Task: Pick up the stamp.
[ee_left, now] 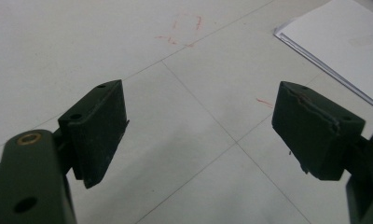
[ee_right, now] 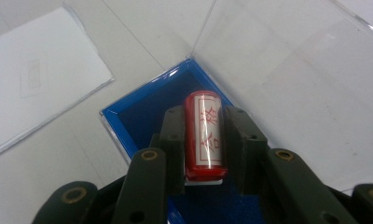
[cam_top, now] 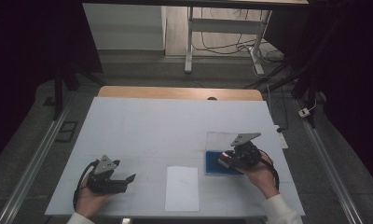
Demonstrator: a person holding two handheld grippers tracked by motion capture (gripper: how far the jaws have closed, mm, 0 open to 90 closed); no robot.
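A red cylindrical stamp (ee_right: pixel 204 135) with a white label and red characters sits between the jaws of my right gripper (ee_right: pixel 203 123), which is shut on it. Gripper and stamp hang over a blue box (ee_right: pixel 142 109) whose clear lid (ee_right: pixel 287 74) lies open behind it. From above, the right gripper (cam_top: pixel 225 160) holds the stamp (cam_top: pixel 223 161) above the blue box (cam_top: pixel 212 165) at the table's right. My left gripper (cam_top: pixel 128 179) rests at the front left, jaws wide open with nothing between them (ee_left: pixel 198 126).
A white sheet of paper (cam_top: pixel 182 188) lies near the front edge between the two grippers, also seen as the paper (ee_left: pixel 343 46) and the paper (ee_right: pixel 31 79). A white mat (cam_top: pixel 175 121) covers the wooden table. Faint red marks (ee_left: pixel 184 30) show on the mat.
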